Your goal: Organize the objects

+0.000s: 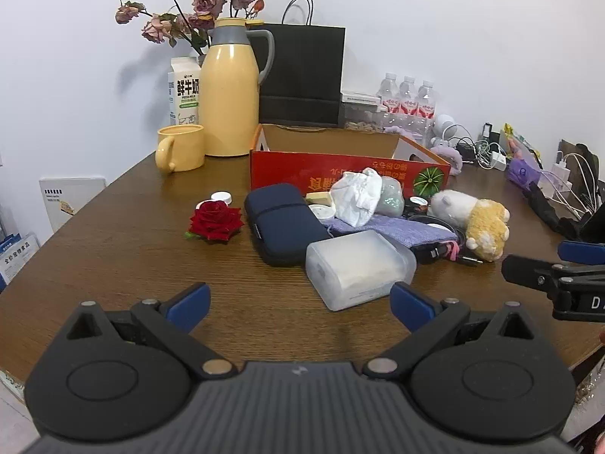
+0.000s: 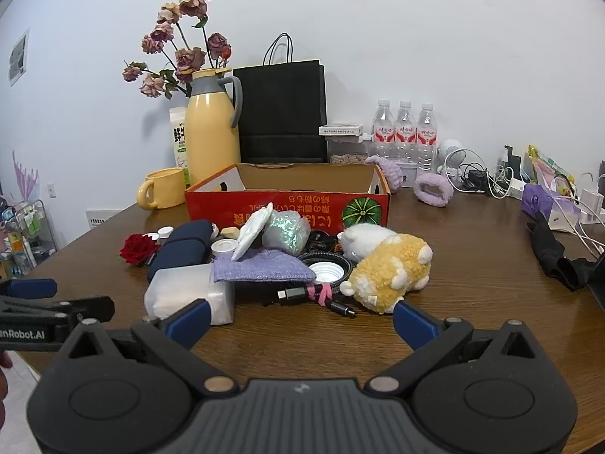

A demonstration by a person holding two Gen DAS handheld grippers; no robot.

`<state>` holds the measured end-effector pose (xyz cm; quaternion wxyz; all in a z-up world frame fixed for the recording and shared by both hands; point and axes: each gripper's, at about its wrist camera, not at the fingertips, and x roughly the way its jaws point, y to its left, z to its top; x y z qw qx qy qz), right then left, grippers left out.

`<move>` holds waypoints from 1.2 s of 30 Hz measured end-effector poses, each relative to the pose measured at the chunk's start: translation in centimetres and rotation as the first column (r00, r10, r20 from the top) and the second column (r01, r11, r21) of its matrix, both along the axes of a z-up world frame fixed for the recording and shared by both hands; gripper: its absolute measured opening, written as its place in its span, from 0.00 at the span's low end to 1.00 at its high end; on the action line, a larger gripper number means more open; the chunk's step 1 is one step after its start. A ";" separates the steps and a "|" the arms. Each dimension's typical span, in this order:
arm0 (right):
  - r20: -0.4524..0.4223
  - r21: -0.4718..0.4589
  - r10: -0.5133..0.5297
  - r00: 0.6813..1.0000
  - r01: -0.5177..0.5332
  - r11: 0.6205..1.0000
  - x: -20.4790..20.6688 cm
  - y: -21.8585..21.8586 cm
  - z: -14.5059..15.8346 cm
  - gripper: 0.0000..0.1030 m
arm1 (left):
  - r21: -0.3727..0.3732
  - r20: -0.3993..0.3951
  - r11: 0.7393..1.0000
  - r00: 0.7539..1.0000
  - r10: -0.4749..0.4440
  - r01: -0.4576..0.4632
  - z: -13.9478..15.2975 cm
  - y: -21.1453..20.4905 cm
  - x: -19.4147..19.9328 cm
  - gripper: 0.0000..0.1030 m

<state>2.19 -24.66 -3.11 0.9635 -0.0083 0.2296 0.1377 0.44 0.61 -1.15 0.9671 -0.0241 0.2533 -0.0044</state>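
Observation:
A pile of small things lies on the brown table in front of an open red cardboard box (image 1: 340,172) (image 2: 287,204). It includes a red rose (image 1: 215,221) (image 2: 138,248), a navy case (image 1: 281,223) (image 2: 185,247), a frosted plastic box (image 1: 357,266) (image 2: 185,293), a purple cloth (image 1: 397,229) (image 2: 261,266), a white and yellow plush toy (image 1: 472,221) (image 2: 389,270), crumpled white tissue (image 1: 357,195) and a cable (image 2: 321,295). My left gripper (image 1: 300,302) is open just short of the frosted box. My right gripper (image 2: 300,319) is open in front of the cable and plush.
Behind the box stand a yellow jug (image 1: 228,90), a yellow mug (image 1: 179,147), a milk carton (image 1: 183,92), dried roses, a black paper bag (image 1: 302,73) and three water bottles (image 2: 404,128). Chargers, cables and a black strap (image 2: 556,253) crowd the right side.

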 end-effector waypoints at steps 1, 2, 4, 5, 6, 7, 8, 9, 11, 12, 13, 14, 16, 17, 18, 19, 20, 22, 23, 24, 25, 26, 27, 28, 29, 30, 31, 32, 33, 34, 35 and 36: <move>0.001 -0.001 0.000 1.000 0.000 1.000 0.0 0.0 0.0 1.00 | -0.002 0.003 1.000 1.000 -0.007 0.007 0.0 0.0 0.0 1.00; 0.001 -0.002 0.000 1.000 0.000 1.000 0.0 0.0 0.0 1.00 | -0.007 0.003 1.000 1.000 -0.008 0.008 0.0 0.0 0.0 1.00; 0.001 -0.002 -0.001 1.000 0.001 1.000 0.0 0.0 0.0 1.00 | -0.011 0.004 1.000 1.000 -0.007 0.007 -0.1 0.1 0.0 1.00; 0.001 -0.002 -0.002 1.000 0.002 1.000 0.0 0.0 0.0 1.00 | -0.009 0.005 1.000 1.000 -0.002 0.003 -0.1 0.0 -0.1 1.00; 0.001 -0.002 -0.003 1.000 0.003 1.000 0.0 0.0 0.0 1.00 | -0.007 0.005 1.000 1.000 -0.001 0.001 -0.1 0.0 -0.1 1.00; 0.001 -0.002 -0.004 1.000 0.004 1.000 0.0 0.0 0.0 1.00 | -0.007 0.005 1.000 1.000 -0.001 0.001 -0.1 0.0 0.0 1.00; 0.001 -0.002 -0.004 1.000 0.004 1.000 0.0 0.0 -0.1 1.00 | -0.008 0.005 1.000 1.000 0.000 0.000 -0.1 0.0 0.0 1.00; 0.001 -0.002 -0.004 1.000 0.004 1.000 -0.1 0.0 -0.1 1.00 | -0.006 0.006 1.000 1.000 0.002 -0.002 0.0 0.0 0.0 1.00; 0.001 -0.002 -0.003 1.000 0.003 1.000 0.0 0.0 -0.1 1.00 | -0.006 0.010 1.000 1.000 0.004 -0.004 0.0 0.0 -0.1 1.00; 0.001 -0.002 -0.003 1.000 0.003 1.000 0.0 0.0 -0.1 1.00 | -0.007 0.011 1.000 1.000 0.005 -0.005 0.0 0.1 -0.1 1.00; 0.001 -0.002 -0.003 1.000 0.003 1.000 0.0 0.0 -0.1 1.00 | -0.008 0.012 1.000 1.000 0.008 -0.008 0.0 0.1 -0.1 1.00; 0.001 -0.002 -0.004 1.000 0.004 1.000 0.0 0.0 -0.1 1.00 | -0.009 0.013 1.000 1.000 0.012 -0.011 0.0 0.1 -0.1 1.00; 0.001 -0.002 -0.005 1.000 0.005 1.000 0.0 0.1 -0.1 1.00 | -0.010 0.013 1.000 1.000 0.017 -0.017 -0.1 0.1 -0.1 1.00; 0.001 -0.002 -0.005 1.000 0.005 1.000 0.0 0.1 -0.2 1.00 | -0.012 0.013 1.000 1.000 0.019 -0.018 -0.1 0.2 -0.1 1.00; 0.001 -0.002 -0.004 1.000 0.004 1.000 0.0 0.1 -0.2 1.00 | -0.016 0.014 1.000 1.000 0.019 -0.019 -0.1 0.2 -0.1 1.00; 0.001 -0.001 -0.004 1.000 0.004 1.000 0.0 0.1 -0.2 1.00 | -0.019 0.014 1.000 1.000 0.021 -0.021 -0.1 0.3 -0.1 1.00; 0.001 -0.002 -0.004 1.000 0.004 1.000 0.0 0.1 -0.2 1.00 | -0.023 0.016 0.999 1.000 0.022 -0.022 -0.1 0.4 -0.2 1.00; 0.001 -0.002 -0.004 1.000 0.004 1.000 0.0 0.1 -0.2 1.00 | -0.028 0.020 0.999 0.999 0.029 -0.028 -0.1 0.4 -0.1 1.00; 0.001 -0.002 -0.004 1.000 0.004 1.000 0.0 0.1 -0.2 1.00 | -0.029 0.020 0.999 0.999 0.030 -0.029 -0.1 0.5 -0.2 1.00; 0.001 -0.002 -0.004 1.000 0.004 1.000 0.0 0.1 -0.2 1.00 | -0.032 0.019 0.999 0.999 0.029 -0.028 -0.1 0.5 -0.1 1.00; 0.000 -0.002 -0.004 1.000 0.004 1.000 0.0 0.1 -0.2 1.00 | -0.034 0.017 0.999 0.999 0.028 -0.027 -0.1 0.5 -0.1 1.00; 0.001 -0.002 -0.004 1.000 0.004 1.000 0.0 0.1 -0.2 1.00 | -0.035 0.016 0.999 0.999 0.028 -0.027 -0.1 0.5 -0.1 1.00; 0.001 -0.002 -0.004 1.000 0.004 1.000 0.0 0.1 -0.2 1.00 | -0.034 0.015 0.999 0.999 0.028 -0.028 -0.1 0.5 -0.1 1.00; 0.001 -0.002 -0.004 1.000 0.004 1.000 0.0 0.1 -0.2 1.00 | -0.034 0.015 0.999 0.999 0.028 -0.028 -0.1 0.5 -0.1 1.00; 0.001 -0.002 -0.004 1.000 0.004 1.000 0.0 0.1 -0.2 1.00 | -0.035 0.015 0.999 1.000 0.028 -0.027 -0.1 0.5 -0.1 1.00; 0.000 -0.003 -0.004 1.000 0.004 1.000 0.0 0.1 -0.2 1.00 | -0.035 0.015 0.999 1.000 0.027 -0.027 -0.1 0.5 -0.1 1.00; 0.000 -0.002 -0.004 1.000 0.004 1.000 0.0 0.1 -0.2 1.00 | -0.035 0.016 0.999 1.000 0.027 -0.026 -0.1 0.4 -0.1 1.00; 0.000 -0.002 -0.004 1.000 0.004 1.000 0.0 0.1 -0.2 1.00 | -0.034 0.015 0.999 1.000 0.026 -0.025 -0.2 0.4 -0.1 1.00; 0.000 -0.002 -0.004 1.000 0.004 1.000 0.0 0.1 -0.2 1.00 | -0.034 0.015 0.999 1.000 0.024 -0.024 -0.2 0.4 -0.1 1.00; 0.000 -0.002 -0.004 1.000 0.004 1.000 0.0 0.1 -0.2 1.00 | -0.034 0.014 0.999 1.000 0.024 -0.024 -0.2 0.4 -0.1 1.00; 0.000 -0.002 -0.004 1.000 0.004 1.000 0.0 0.1 -0.3 1.00 | -0.034 0.013 0.999 1.000 0.024 -0.024 -0.2 0.4 0.0 1.00; 0.000 -0.002 -0.004 1.000 0.004 1.000 0.0 0.1 -0.2 1.00 | -0.035 0.013 0.999 1.000 0.023 -0.023 -0.3 0.4 -0.1 1.00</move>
